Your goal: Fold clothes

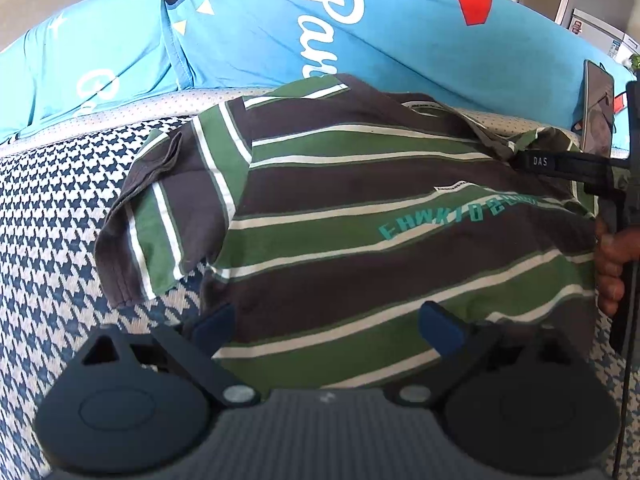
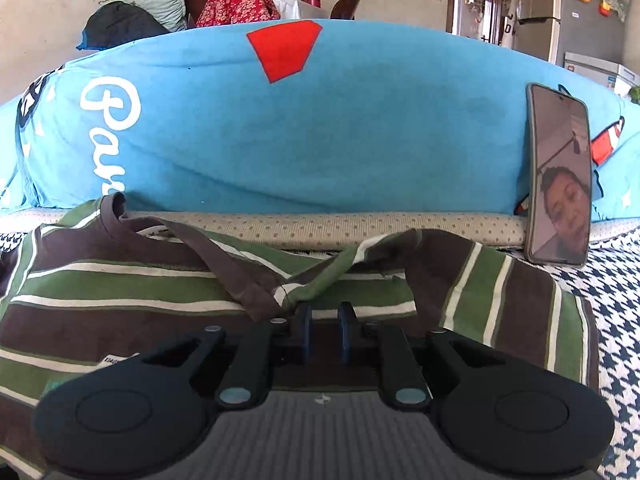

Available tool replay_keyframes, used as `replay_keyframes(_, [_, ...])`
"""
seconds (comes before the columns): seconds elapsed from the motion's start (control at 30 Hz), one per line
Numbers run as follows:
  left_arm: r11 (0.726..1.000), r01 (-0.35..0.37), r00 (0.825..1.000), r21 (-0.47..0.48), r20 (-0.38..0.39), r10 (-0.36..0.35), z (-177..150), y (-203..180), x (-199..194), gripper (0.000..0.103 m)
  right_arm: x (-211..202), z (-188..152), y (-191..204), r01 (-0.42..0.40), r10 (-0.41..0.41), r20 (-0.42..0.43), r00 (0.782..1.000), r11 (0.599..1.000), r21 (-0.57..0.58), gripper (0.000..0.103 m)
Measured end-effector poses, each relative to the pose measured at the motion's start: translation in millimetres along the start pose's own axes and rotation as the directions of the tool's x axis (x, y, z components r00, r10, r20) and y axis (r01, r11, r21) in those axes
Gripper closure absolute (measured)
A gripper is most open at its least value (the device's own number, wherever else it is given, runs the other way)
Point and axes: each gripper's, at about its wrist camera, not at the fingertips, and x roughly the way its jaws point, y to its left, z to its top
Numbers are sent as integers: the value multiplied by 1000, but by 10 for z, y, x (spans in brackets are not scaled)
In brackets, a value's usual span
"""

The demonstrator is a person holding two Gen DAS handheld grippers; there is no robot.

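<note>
A striped shirt (image 1: 360, 216) lies spread on the houndstooth bed cover (image 1: 52, 264); the left gripper (image 1: 326, 330) hovers wide over its hem; the right gripper (image 2: 325, 322) pinches its shoulder fabric.

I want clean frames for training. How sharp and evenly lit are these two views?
Left wrist view: daylight, strong fisheye bending, the striped shirt slightly motion-blurred, the left tool soft up close. Right wrist view: sharper, the phone crisp, the blue cushion evenly lit, corners dark.
</note>
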Motion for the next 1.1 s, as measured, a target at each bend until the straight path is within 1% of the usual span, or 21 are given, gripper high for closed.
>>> replay_keyframes(0.07, [1000,-3,1000,0,-3,3,-1,1,1,4,58,52,25,-14,15,22,1000,1000,-7,89])
replay_keyframes(0.1, [1000,-4,1000,-1,-4,4,0,2,1,4,62,85,-2,-40,39,61,997,999,27,89])
replay_keyframes(0.13, [1000,-4,1000,-3,-5,4,1,3,0,4,49,115,-74,-72,61,105,993,992,104,89])
replay_keyframes(0.17, [1000,-4,1000,-4,-5,4,3,0,0,4,34,143,-157,-105,77,149,986,976,190,89])
replay_keyframes(0.23, [1000,-4,1000,-1,-7,4,6,-11,5,4,32,210,-247,-139,95,169,981,953,271,89])
replay_keyframes(0.37, [1000,-5,1000,0,-12,5,10,-22,11,4,-19,278,-139,-71,41,154,987,979,192,89])
replay_keyframes(0.5, [1000,2,1000,-5,-5,-2,6,-21,-34,4,-90,303,-122,-92,62,168,984,980,178,89])
replay_keyframes(0.57, [1000,4,1000,0,1,-4,-5,-18,-69,4,-104,307,-107,-99,74,153,985,982,162,89])
replay_keyframes(0.63, [1000,6,1000,1,4,-6,-10,-6,-89,4,-82,302,-95,-89,70,123,990,983,158,89])
replay_keyframes(0.77, [1000,2,1000,-18,-5,-3,9,33,-66,4,12,276,-37,-107,94,83,992,982,156,89])
replay_keyframes(0.93, [1000,1,1000,-23,-30,-2,11,52,-11,4,94,221,-20,-2,-8,53,999,982,187,88])
replay_keyframes(1.03, [1000,-16,999,-10,-34,16,1,45,-2,4,141,187,-11,66,-74,34,997,976,205,88])
replay_keyframes(1.1, [1000,-18,999,-20,-38,17,8,55,-1,3,173,164,-5,110,-118,21,993,970,217,88])
